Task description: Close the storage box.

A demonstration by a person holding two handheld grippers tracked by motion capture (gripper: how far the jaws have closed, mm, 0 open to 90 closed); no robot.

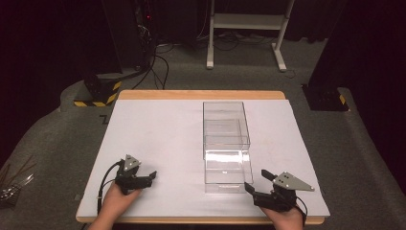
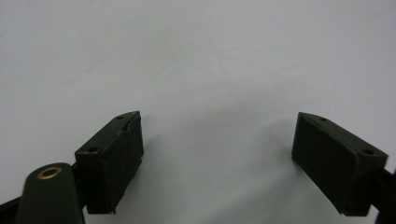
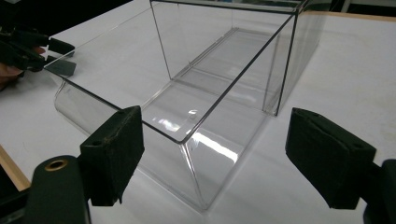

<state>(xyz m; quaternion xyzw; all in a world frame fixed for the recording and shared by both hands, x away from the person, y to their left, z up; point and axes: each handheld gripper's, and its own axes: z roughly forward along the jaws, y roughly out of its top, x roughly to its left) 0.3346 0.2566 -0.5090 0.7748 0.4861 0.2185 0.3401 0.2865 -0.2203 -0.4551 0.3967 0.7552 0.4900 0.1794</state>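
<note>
A clear plastic drawer box stands in the middle of the white table, its inner drawer pulled partway out toward the near edge. In the right gripper view the drawer's front corner lies just ahead of the jaws. My right gripper rests open near the table's front right, just right of the drawer front; nothing sits between its jaws. My left gripper rests open at the front left, well apart from the box, with bare table between its jaws.
The white table top has a wooden rim along its far and near edges. Beyond it stand a white frame, black equipment with cables and a yellow-black striped base on grey carpet. The left hand's gripper appears far off.
</note>
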